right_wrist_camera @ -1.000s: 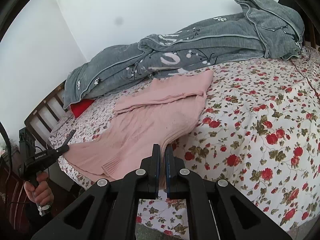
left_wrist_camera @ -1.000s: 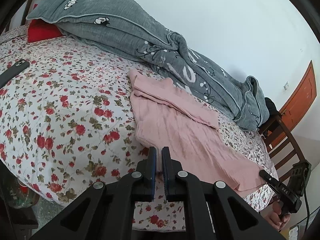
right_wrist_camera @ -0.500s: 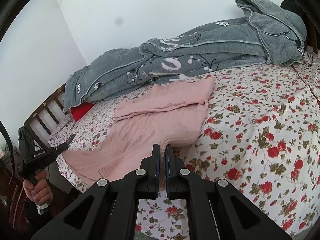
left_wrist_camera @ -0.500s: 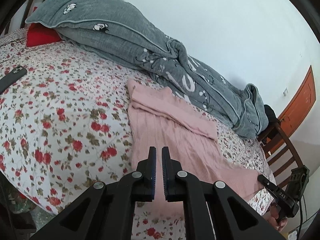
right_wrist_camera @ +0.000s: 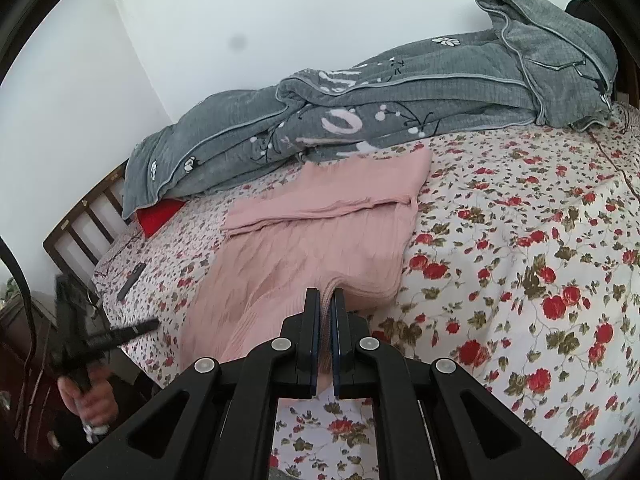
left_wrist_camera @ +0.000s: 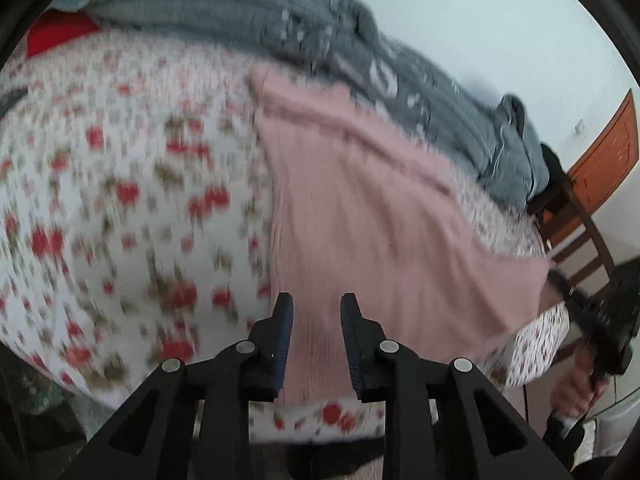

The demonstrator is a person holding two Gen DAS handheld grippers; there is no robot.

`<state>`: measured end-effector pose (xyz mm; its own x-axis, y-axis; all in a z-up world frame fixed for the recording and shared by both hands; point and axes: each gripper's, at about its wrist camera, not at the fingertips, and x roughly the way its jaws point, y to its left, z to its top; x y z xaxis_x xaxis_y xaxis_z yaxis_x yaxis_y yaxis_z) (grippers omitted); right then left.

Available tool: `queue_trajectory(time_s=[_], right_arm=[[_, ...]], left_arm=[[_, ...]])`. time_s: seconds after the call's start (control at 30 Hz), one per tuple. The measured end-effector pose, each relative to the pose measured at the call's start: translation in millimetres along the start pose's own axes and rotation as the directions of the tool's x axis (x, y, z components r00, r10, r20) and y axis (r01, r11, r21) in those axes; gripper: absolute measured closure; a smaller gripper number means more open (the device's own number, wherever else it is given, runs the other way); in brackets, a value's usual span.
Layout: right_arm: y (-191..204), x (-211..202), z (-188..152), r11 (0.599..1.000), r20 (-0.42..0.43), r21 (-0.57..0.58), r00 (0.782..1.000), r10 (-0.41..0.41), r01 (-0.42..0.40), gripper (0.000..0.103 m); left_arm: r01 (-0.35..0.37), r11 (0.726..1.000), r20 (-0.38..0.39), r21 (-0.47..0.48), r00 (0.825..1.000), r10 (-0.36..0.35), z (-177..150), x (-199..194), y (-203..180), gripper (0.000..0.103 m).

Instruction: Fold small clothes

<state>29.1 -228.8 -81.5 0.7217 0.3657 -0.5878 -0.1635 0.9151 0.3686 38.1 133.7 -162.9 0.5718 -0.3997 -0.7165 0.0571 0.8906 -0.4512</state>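
My left claw (left_wrist_camera: 316,320) drops closer over the pink garment (left_wrist_camera: 372,216), its jaws just opening, nothing gripped.

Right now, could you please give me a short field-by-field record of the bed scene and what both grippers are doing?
surface: floral bedsheet
garment: pink sweater, lying partly folded near the bed's edge
left gripper: jaws have just been opening, apart over the sweater, pads not pressing on it
right gripper: shut on a corner of the sweater
behind garment: grey quilt bunched along the wall
also on bed: red pillow, dark phone
image note: left wrist view is motion-blurred
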Motion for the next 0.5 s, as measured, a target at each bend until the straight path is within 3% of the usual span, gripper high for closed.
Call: queue_trajectory(time_s=[0.2,0.3,0.5], right_arm=[[-0.1,-2.4,-6.9,1.0,-0.017,-0.005,1.0,-0.001,0.0,0.098],[-1.5,-3.3,-10.3,1.0,-0.022,-0.002,1.0,0.001,-0.001,0.098],[-2.9,-3.9,-15.7,1.0,-0.031,0.01,0.999,0.007,-0.006,0.098]], left_arm=[[-0.005,1.0,-0.062,-0.011,0.998,0.004,-26.4,15.5,5.9,0.074],[-0.046,0.999,-0.072,0.001,0.996,0.045,-27.0,20.6,7.2,0.074],[-0.041,0.999,-0.078,-0.018,0.996,0.04,-29.1,24.3,13.1,0.071]])
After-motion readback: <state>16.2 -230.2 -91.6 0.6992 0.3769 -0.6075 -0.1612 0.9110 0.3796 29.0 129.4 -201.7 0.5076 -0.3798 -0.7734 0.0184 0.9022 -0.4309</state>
